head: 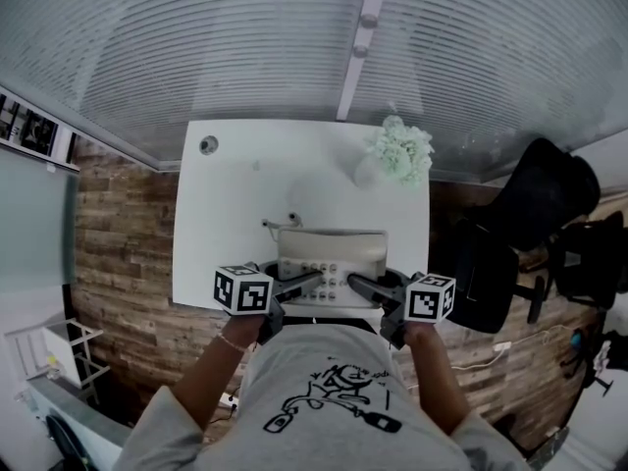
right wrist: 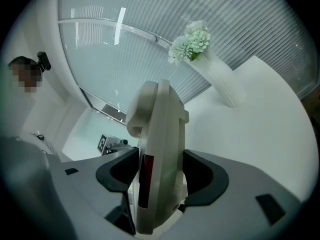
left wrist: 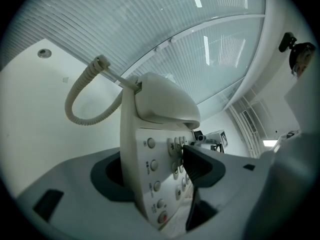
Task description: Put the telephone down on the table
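Evidently both grippers were clenched on the beige desk telephone (head: pixel 332 261), which sat at the near edge of the white table (head: pixel 224 226). The left gripper (head: pixel 306 285) had its pads on the keypad end and the right gripper (head: pixel 361 285) pinched the opposite side. Whether the base touched the tabletop could not be told. The handset (left wrist: pixel 165 104) lay in its cradle, and the coiled cord (left wrist: pixel 80 96) looped out from the telephone's far left corner toward 11 o'clock. From the telephone, a white vase of pale green flowers (head: pixel 400 152) stood well apart at 1 o'clock on the table's far right corner. A round cable grommet (head: pixel 208 145) lay at 11 o'clock near the far left corner. A black office chair (head: pixel 535 214) stood off the table at 3 o'clock.
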Tool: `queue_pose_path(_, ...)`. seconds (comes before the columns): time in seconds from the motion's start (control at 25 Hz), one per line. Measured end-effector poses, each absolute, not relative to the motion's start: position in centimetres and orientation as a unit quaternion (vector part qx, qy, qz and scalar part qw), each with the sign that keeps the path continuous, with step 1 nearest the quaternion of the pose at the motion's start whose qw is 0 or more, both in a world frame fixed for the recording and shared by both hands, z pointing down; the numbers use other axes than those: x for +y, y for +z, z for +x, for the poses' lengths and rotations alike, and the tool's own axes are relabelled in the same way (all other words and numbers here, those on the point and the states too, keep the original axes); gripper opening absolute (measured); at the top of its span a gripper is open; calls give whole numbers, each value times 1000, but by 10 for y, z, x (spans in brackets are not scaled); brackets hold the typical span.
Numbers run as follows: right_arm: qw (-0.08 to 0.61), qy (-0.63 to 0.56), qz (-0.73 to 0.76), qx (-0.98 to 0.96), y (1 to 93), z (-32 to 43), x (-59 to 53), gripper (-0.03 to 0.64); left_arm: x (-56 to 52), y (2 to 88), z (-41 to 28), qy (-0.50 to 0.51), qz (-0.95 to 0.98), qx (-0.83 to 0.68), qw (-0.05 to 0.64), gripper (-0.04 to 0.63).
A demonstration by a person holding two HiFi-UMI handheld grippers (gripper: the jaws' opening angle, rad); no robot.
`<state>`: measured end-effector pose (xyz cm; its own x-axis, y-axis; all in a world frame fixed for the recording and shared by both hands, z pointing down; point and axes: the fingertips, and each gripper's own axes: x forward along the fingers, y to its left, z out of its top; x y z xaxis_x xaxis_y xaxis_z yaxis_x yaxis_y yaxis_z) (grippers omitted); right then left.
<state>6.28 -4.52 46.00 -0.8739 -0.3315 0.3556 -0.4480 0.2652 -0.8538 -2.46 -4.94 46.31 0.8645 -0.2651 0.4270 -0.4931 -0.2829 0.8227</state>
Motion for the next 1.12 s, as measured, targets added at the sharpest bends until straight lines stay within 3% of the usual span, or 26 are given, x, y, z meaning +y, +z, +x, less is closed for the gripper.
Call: queue_pose_path(1.12, 61, 581, 247, -773, 509, 61, -43, 290, -48, 515, -25, 110, 778, -229, 575, 295)
